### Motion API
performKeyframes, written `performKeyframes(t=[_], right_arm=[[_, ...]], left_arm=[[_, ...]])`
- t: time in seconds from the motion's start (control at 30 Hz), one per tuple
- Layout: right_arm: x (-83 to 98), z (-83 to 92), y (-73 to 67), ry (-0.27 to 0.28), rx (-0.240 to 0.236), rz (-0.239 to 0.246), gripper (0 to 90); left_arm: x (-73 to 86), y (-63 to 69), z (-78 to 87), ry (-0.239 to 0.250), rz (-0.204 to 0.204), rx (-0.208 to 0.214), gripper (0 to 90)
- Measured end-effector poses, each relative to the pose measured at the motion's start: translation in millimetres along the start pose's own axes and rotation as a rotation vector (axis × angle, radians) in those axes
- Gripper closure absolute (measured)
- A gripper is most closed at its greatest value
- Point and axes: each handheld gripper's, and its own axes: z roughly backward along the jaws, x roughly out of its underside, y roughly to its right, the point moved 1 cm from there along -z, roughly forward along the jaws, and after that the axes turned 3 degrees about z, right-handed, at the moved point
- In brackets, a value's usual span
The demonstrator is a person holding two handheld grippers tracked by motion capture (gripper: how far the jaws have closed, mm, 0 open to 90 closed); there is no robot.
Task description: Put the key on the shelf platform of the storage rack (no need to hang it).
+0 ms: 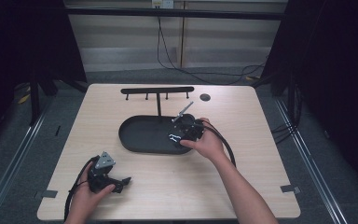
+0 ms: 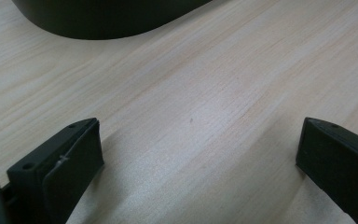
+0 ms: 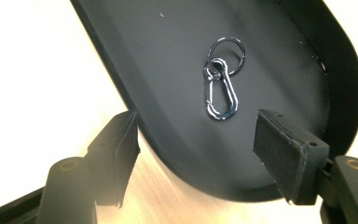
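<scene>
I work at a pale wood-grain surface (image 1: pixel 168 182) with rounded corners, standing on grey carpet. Dark curtains close in both sides of the room, a light panelled wall runs across the far end, and black cables hang down it and trail over the floor. A small round dark disc (image 1: pixel 205 97) is set into the surface near the far edge. Two grey tape strips mark the near corners.

In the middle lies a black oval tray (image 1: pixel 135 140), and behind it stands a black T-shaped rack (image 1: pixel 157 90) with short pegs under its bar.

My right gripper (image 3: pixel 196 140) hangs over the tray's right end, fingers (image 3: pixel 279 149) spread fairly wide with nothing pressed between them. One finger is over the tray rim, the other over the tray floor. Just beyond them a small carabiner clip (image 3: pixel 221 95) with a key ring (image 3: pixel 227 52) linked to it lies flat on the tray floor, apart from both fingers.

My left gripper (image 2: pixel 198 154) rests low near the front left corner, well apart from the tray, its fingers (image 2: pixel 70 163) wide open over bare wood, holding nothing.
</scene>
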Motion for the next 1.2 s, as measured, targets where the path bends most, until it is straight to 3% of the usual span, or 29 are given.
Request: performKeyframes(t=[0.27,0.47,0.67,1.2], right_arm=[[10.1,9.3,-5.0,0.009,-0.007,0.014,25.1],[18.6,13.1,-10.5,-0.022,0.017,0.037,22.0],[28.1,18.2,-14.8,-0.015,0.001,0.038,19.5],[51.5,25.8,-22.1,-0.075,-0.010,0.080,17.4]], left_arm=[[0.0,0.0,0.0,0.000,0.000,0.000,0.0],[0.0,-0.1,0.0,0.000,-0.001,-0.001,0.0],[0.0,-0.1,0.0,0.000,-0.001,-0.001,0.0],[0.0,-0.1,0.0,0.000,-0.001,-0.001,0.0]])
